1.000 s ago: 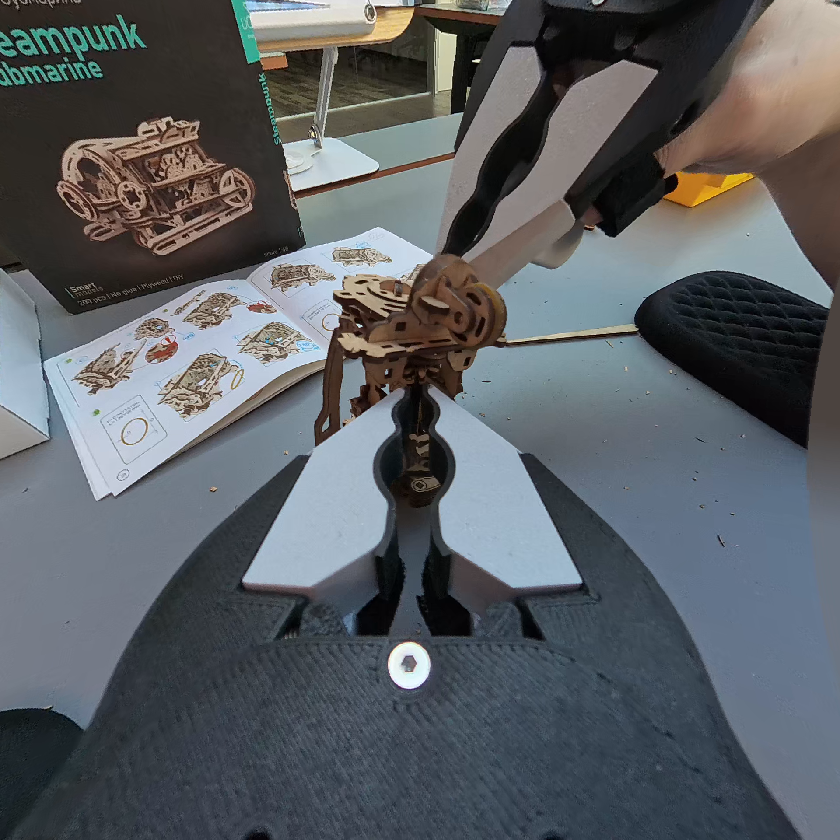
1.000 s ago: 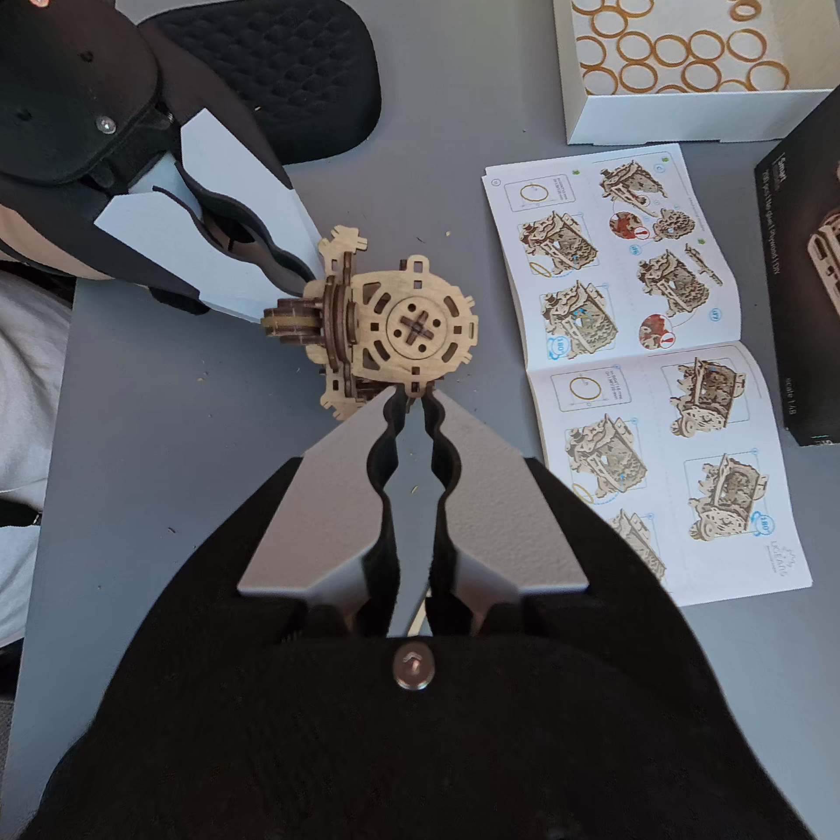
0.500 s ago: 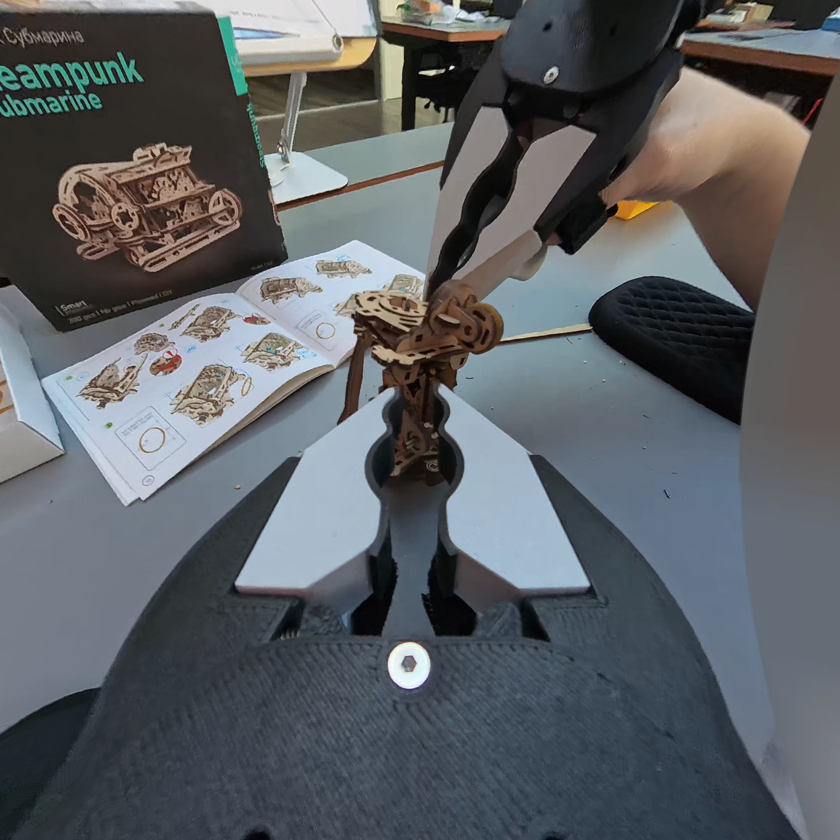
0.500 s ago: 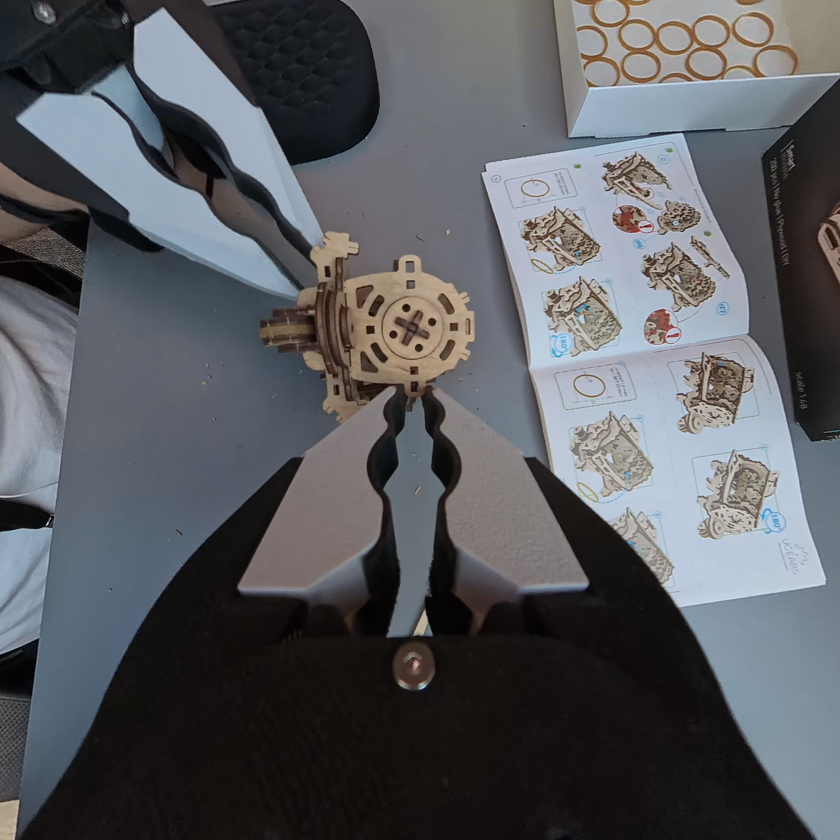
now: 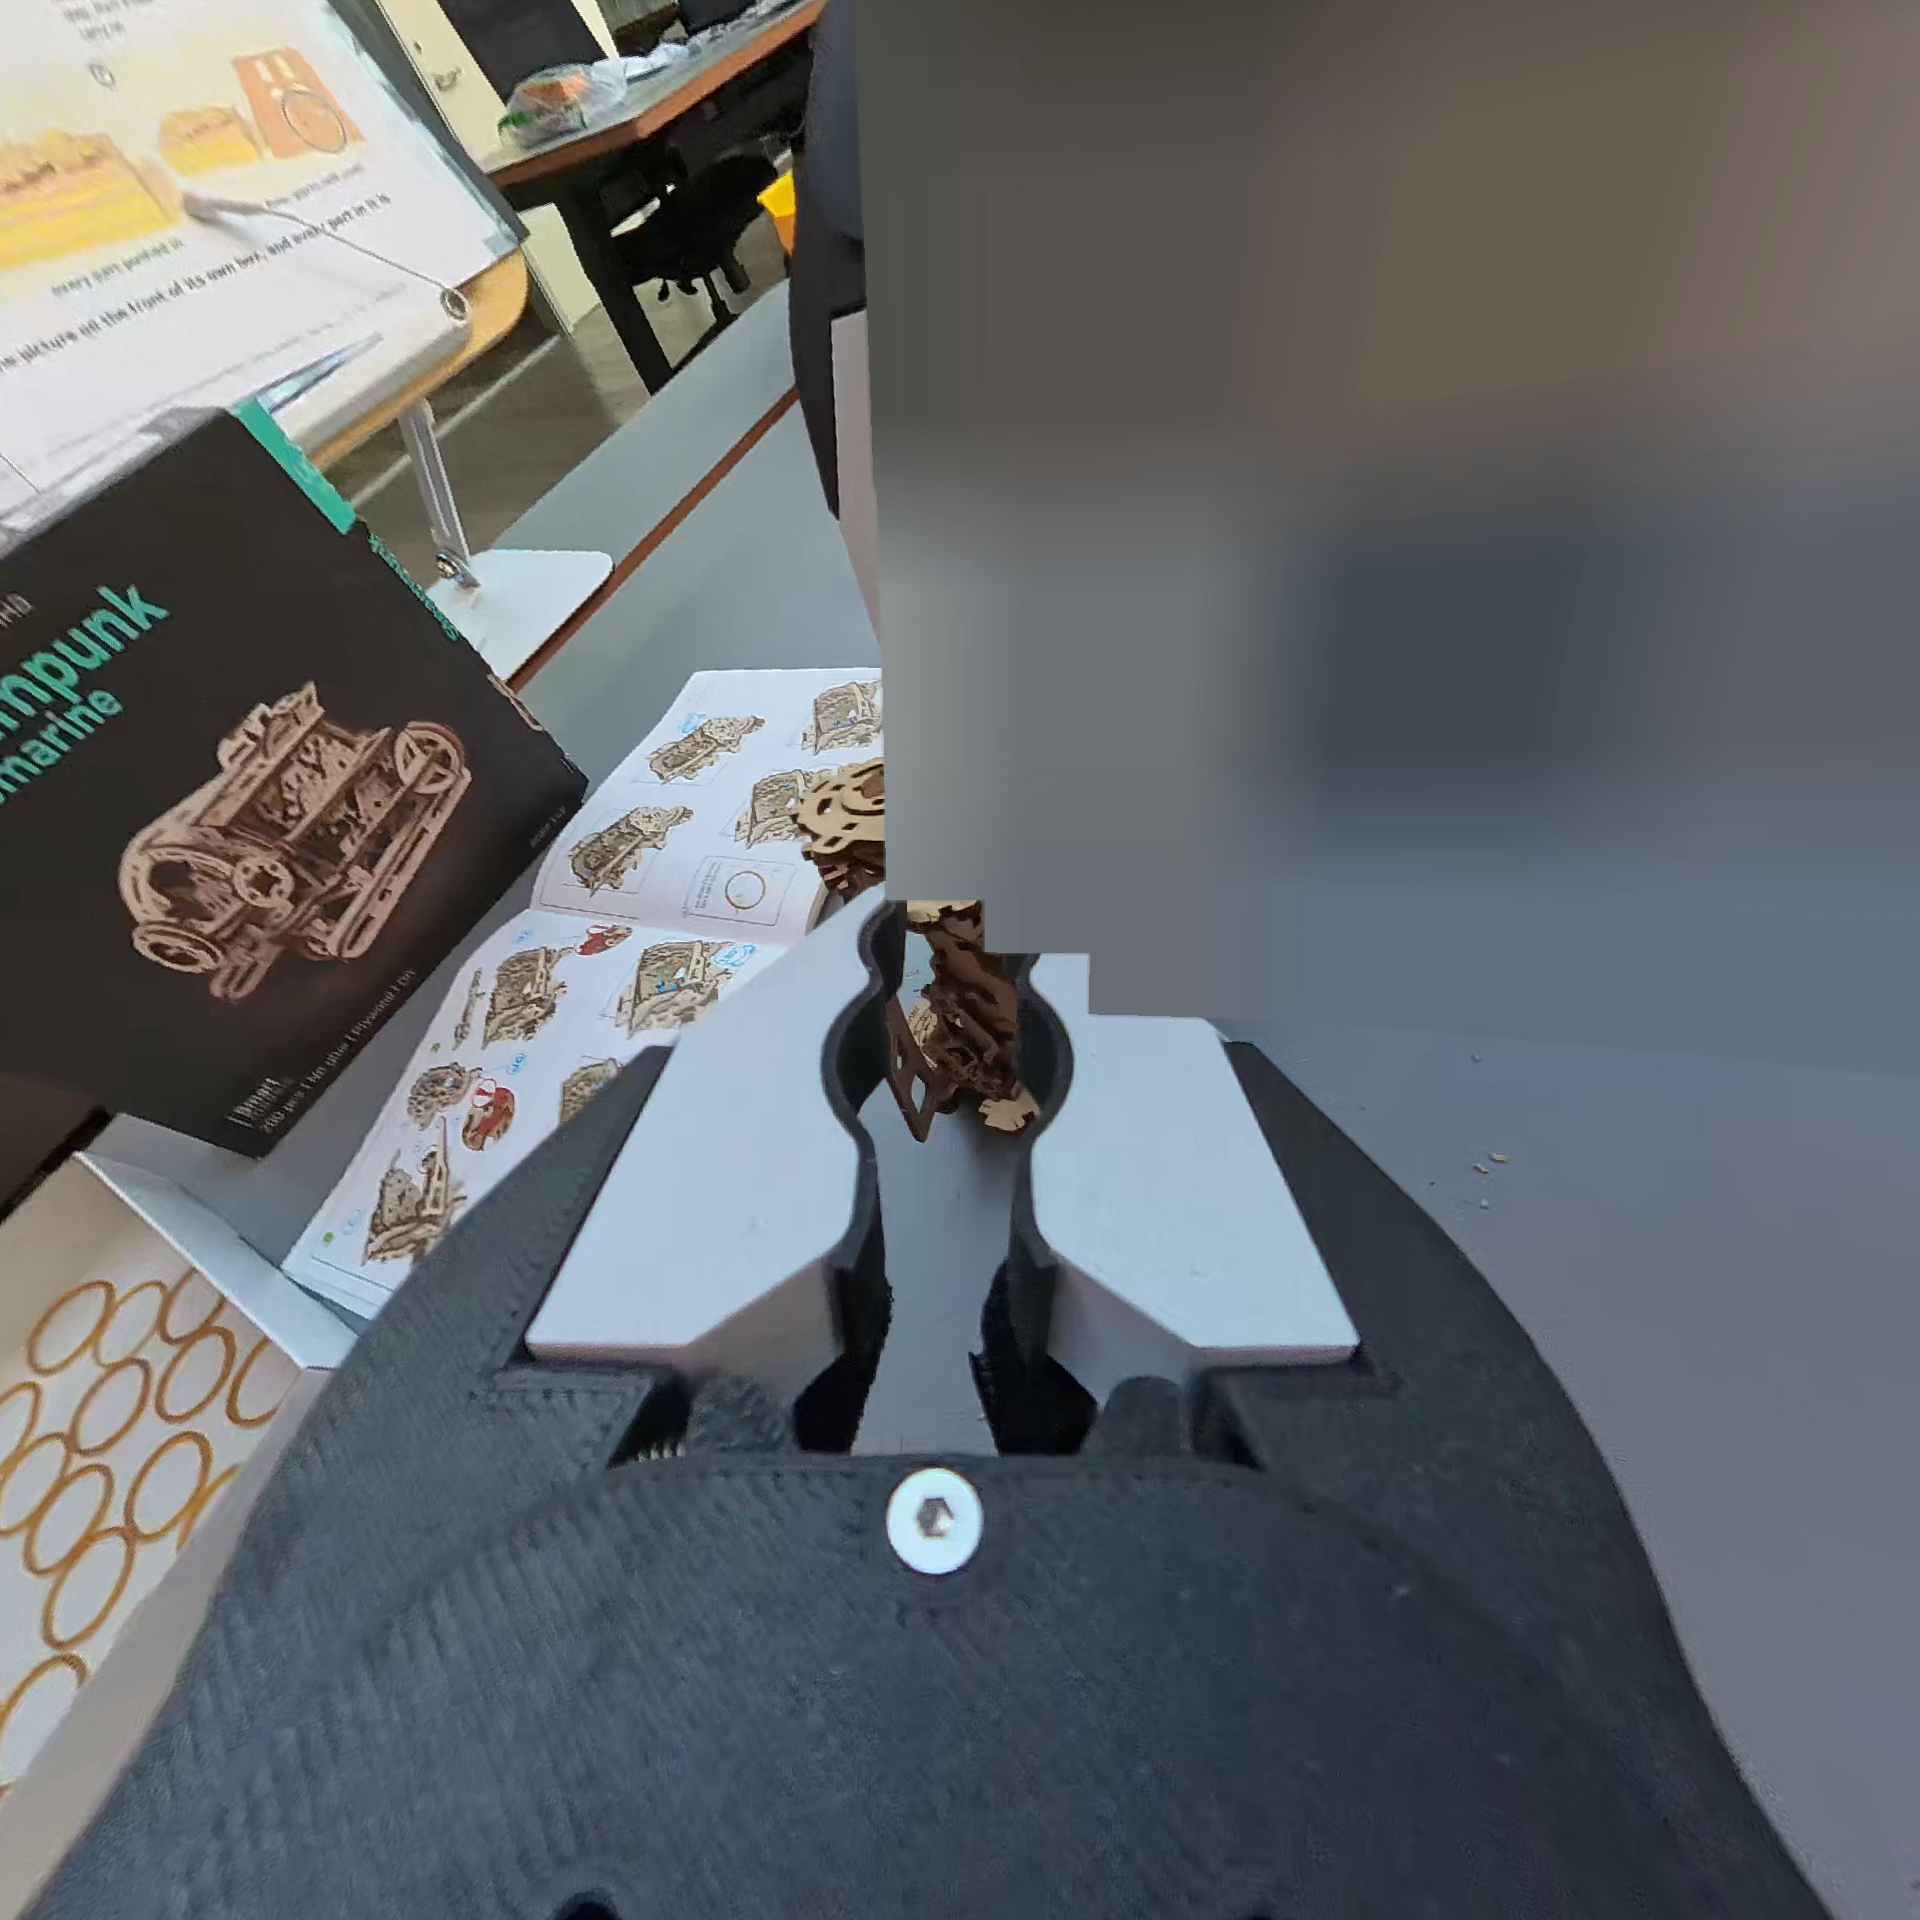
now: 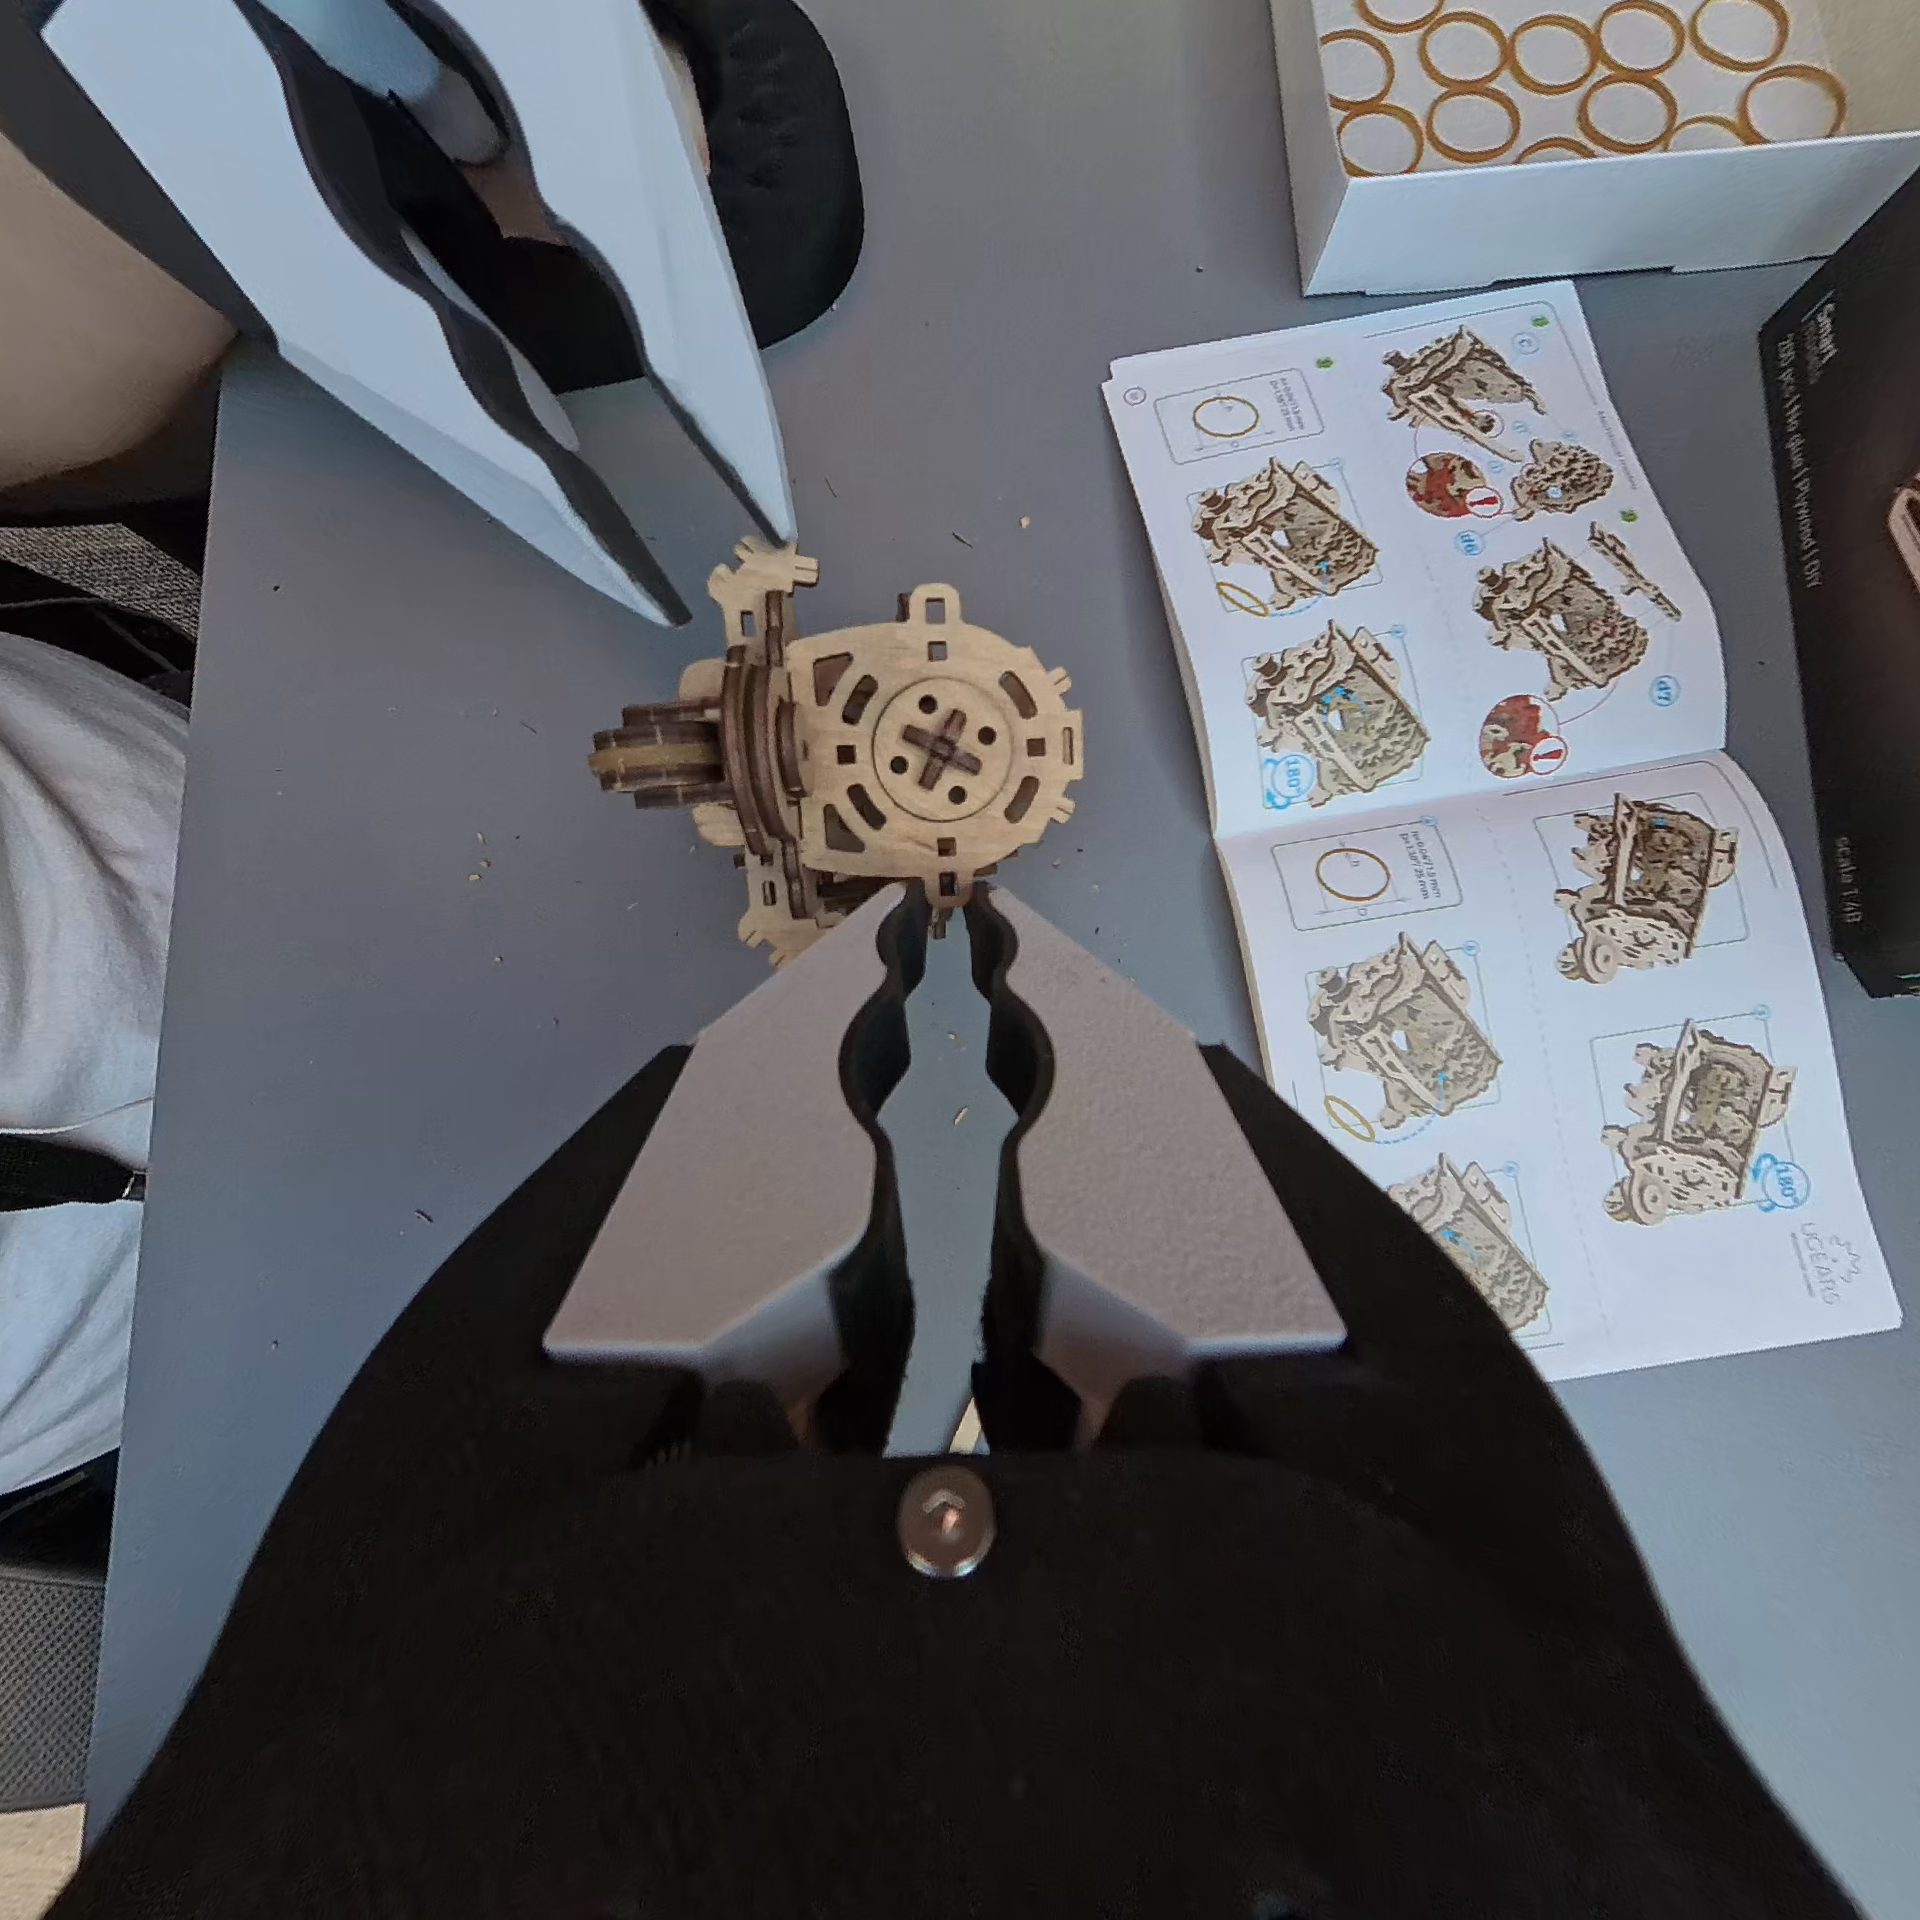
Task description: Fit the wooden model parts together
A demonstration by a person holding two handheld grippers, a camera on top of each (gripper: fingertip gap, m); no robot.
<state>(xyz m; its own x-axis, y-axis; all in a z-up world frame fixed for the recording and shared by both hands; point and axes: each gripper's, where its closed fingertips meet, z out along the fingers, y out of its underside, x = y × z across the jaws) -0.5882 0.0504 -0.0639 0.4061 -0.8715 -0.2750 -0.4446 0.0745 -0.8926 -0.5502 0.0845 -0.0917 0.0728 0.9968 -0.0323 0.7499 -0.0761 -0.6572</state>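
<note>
The wooden model (image 6: 883,758), a round slotted plate with a cross hub and a stacked gear on its left, hangs above the grey table (image 6: 416,987). My right gripper (image 6: 940,914) is shut on a tab at the plate's near rim. My left gripper (image 6: 727,577) comes in from the upper left with its jaws apart; one fingertip (image 6: 779,525) is right at the model's top-left tab. In the left wrist view the left gripper (image 5: 956,935) is open, and the model (image 5: 961,1039) shows through the gap beyond the tips. A blur patch hides the upper right of that view.
An open instruction booklet (image 6: 1455,831) lies right of the model, with the black kit box (image 6: 1860,623) beyond it. A white box of rubber rings (image 6: 1558,114) stands at the far right. A black padded cushion (image 6: 779,156) lies at the top. The table edge runs down the left. My hands' fingertips stand some 6 cm from each other.
My left gripper has opened and let go of the model, and its view has tilted upward and to the left. My right gripper keeps its hold on the rim tab.
</note>
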